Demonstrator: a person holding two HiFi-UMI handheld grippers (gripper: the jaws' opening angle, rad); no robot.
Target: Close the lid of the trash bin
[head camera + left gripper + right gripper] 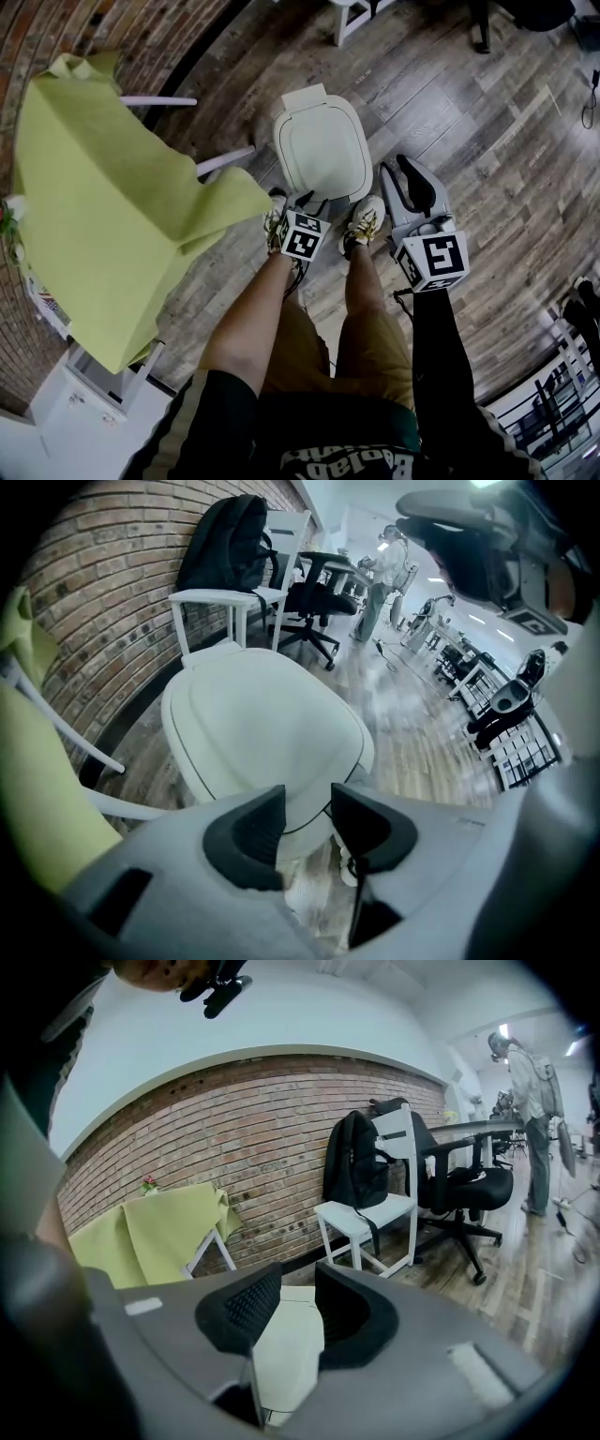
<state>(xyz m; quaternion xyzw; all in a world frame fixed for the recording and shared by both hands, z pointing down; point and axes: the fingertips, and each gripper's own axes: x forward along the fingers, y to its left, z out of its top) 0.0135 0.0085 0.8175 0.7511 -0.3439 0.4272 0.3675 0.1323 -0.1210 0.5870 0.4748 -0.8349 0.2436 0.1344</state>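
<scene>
Left gripper (pixel 307 806) released, jaws apart and empty, just over the near rim of the trash bin (pixel 323 155) on the floor. Right gripper (pixel 295 1290) released too. Lid (pixel 262 726) lies flat, shut - closing looks done, or it was never up.

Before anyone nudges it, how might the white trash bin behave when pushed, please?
The trash bin looks like thin plastic, so it is probably light and apt to slide on the wooden floor. Its lid looks rigid and already down.
</scene>
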